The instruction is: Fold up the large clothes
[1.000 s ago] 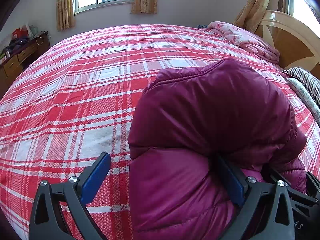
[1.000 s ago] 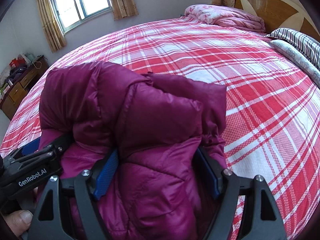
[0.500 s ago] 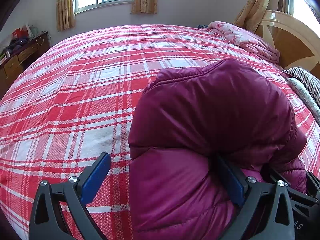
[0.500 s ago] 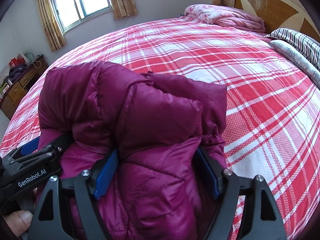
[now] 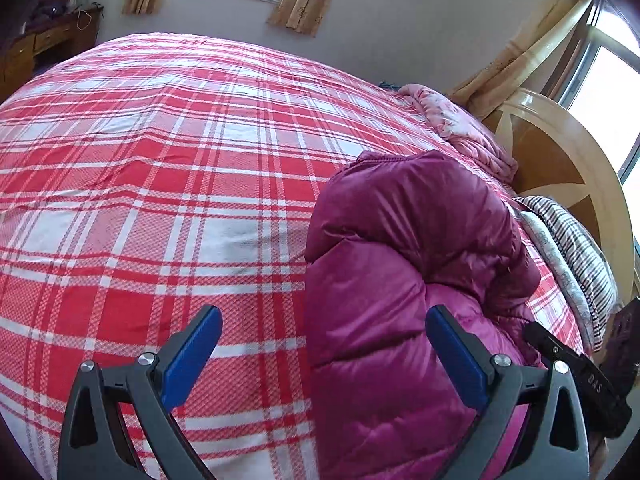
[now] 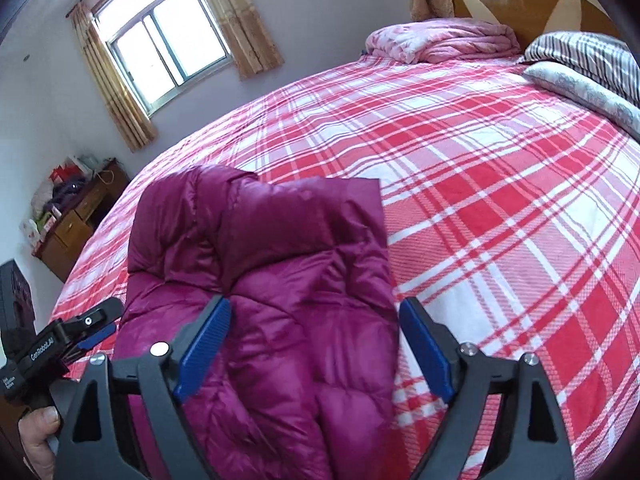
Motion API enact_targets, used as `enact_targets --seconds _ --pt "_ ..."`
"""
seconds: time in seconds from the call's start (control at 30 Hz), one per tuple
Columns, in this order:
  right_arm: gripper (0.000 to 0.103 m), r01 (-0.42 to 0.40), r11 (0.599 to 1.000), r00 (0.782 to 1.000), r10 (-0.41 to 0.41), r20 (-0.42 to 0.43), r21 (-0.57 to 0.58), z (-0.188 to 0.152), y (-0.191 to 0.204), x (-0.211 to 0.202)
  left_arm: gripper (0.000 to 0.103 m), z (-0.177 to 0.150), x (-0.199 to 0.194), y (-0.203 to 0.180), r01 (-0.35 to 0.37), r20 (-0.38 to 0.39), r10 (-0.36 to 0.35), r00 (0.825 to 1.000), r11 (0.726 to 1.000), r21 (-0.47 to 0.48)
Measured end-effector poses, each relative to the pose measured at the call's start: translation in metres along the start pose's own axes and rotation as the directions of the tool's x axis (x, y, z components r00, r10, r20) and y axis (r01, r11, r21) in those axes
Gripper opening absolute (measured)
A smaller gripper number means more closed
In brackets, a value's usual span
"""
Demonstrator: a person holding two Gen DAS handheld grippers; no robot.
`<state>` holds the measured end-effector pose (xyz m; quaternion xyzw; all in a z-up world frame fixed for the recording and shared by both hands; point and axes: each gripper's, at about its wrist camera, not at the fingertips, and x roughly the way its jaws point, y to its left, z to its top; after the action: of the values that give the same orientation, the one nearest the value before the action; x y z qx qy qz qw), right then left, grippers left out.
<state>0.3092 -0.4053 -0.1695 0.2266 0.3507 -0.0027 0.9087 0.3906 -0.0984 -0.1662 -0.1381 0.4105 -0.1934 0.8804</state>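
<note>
my left gripper (image 5: pixel 322 344) and right gripper (image 6: pixel 314 338) gaped wide, the folded jacket (image 6: pixel 272 280) lying between them, nearer the right.

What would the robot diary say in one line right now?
stage: jacket folded | jacket: bundled on bed | left gripper: open, one finger beside jacket | right gripper: open, straddling jacket

A wide bed with a red-and-white plaid cover (image 6: pixel 500 184) is carrying a folded magenta quilted down jacket (image 6: pixel 280 280), a crumpled pink blanket (image 6: pixel 440 42) and striped pillows (image 6: pixel 580 56) lying by the headboard.
</note>
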Motion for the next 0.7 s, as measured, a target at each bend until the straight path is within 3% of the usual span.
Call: enact_targets --seconds 0.07,0.27,0.43,0.53,0.63,0.7 --pt "0.091 -0.053 0.998 0.998 0.054 -0.031 0.046 0.0 -0.014 0.002 0.102 -0.007 0.0 0.004 0.041 -0.033 -0.041 0.999 0.999 0.004" --pt "0.09 -0.145 0.987 0.987 0.15 -0.066 0.075 -0.003 -0.02 0.01 0.102 -0.021 0.006 -0.004 0.13 -0.036 -0.128 0.991 0.991 0.038" --pt "0.083 -0.198 0.979 0.975 0.202 -0.095 0.053 -0.009 -0.016 0.02 0.102 -0.023 0.016 -0.023 0.153 -0.059 -0.148 0.987 0.982 0.11" --pt "0.078 -0.221 0.974 0.968 0.226 -0.109 0.058 -0.01 -0.019 0.023 0.102 -0.019 0.027 -0.026 0.183 -0.099 -0.173 0.98 0.978 0.099" --pt "0.058 -0.268 0.961 0.95 0.275 -0.146 0.068 -0.01 -0.016 0.026 0.101 -0.02 0.026 -0.036 0.189 -0.101 -0.177 0.979 0.974 0.128" --pt "0.043 -0.279 0.958 0.947 0.285 -0.15 0.057 -0.012 -0.014 0.024 0.091 -0.022 0.021 -0.044 0.19 -0.091 -0.177 0.98 0.97 0.155"
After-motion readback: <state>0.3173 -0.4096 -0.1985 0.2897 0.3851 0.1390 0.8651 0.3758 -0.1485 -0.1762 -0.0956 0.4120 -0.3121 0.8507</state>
